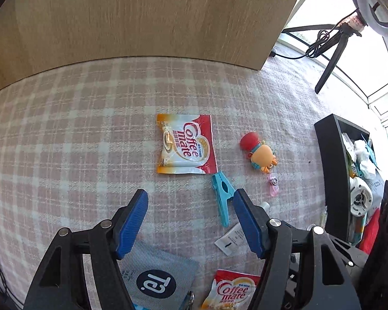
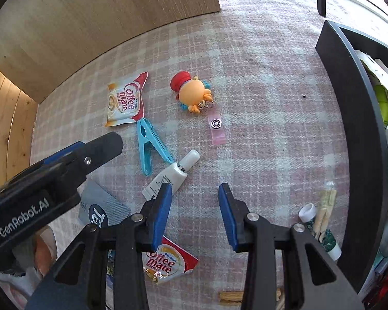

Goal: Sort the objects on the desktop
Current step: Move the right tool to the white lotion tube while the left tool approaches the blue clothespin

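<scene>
the coffee creamer packet (image 1: 185, 144) lies flat on the pink checked cloth (image 1: 64, 134), in the middle of the left wrist view. at its 5 o'clock corner the blue clothespin (image 1: 222, 193) touches it. at 3 o'clock from the packet, a little apart, lies the orange toy keychain (image 1: 260, 152). the white tube (image 2: 172, 175) lies near the clothespin, at its 4 o'clock in the right wrist view. a second creamer packet (image 2: 168, 262) and a grey pouch (image 2: 101, 211) lie nearer to the cameras. the black bin (image 2: 354, 118) stands at 3 o'clock, full of things. the left gripper (image 1: 190, 197) has its fingers apart and holds nothing. the right gripper (image 2: 195, 191) also is spread wide and holds nothing.
</scene>
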Action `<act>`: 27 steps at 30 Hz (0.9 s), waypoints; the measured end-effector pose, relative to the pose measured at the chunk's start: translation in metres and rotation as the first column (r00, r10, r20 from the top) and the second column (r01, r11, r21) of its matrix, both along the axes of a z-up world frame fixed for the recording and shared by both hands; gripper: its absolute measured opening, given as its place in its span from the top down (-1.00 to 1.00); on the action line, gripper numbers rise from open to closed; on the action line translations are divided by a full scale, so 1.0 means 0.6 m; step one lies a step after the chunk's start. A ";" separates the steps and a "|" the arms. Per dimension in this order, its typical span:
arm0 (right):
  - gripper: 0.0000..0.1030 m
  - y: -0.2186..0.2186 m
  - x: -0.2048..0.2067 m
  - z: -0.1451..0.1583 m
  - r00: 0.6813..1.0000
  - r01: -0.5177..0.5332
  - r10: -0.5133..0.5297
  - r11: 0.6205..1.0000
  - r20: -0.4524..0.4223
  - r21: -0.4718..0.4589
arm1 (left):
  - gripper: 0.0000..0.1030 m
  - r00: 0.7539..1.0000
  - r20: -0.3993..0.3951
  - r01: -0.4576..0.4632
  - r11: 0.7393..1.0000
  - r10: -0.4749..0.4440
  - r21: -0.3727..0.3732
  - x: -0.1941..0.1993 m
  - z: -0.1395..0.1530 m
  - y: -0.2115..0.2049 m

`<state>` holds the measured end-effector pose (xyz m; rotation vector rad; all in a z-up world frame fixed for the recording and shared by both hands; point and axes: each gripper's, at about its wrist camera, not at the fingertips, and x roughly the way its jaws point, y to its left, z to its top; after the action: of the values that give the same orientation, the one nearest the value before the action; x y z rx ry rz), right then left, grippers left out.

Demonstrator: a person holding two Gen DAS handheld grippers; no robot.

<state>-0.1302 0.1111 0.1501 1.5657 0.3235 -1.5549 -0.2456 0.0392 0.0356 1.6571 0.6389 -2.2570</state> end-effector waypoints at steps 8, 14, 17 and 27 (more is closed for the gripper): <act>0.28 -0.021 0.016 0.006 0.997 0.071 -0.071 0.997 -0.021 0.009 | -0.17 0.998 0.062 0.029 0.999 -0.027 -0.033 -0.031 -0.025 0.032; 0.21 -0.015 0.032 0.015 0.996 0.065 -0.064 0.998 -0.056 0.023 | 0.25 0.997 0.039 0.063 0.993 -0.059 -0.101 -0.034 -0.013 0.048; 0.15 -0.029 0.046 0.023 0.995 0.059 -0.057 0.998 -0.076 0.028 | 0.29 0.999 0.035 0.036 0.995 -0.033 -0.092 -0.032 -0.011 0.037; 0.08 -0.066 0.132 0.022 0.969 -0.007 0.027 0.996 -0.244 0.084 | 0.29 0.999 0.021 -0.028 0.999 0.028 -0.019 0.005 -0.013 -0.013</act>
<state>-0.0509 0.0715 0.1633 1.4293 0.5432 -1.7443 -0.2427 0.0316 0.0281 1.6510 0.6298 -2.2161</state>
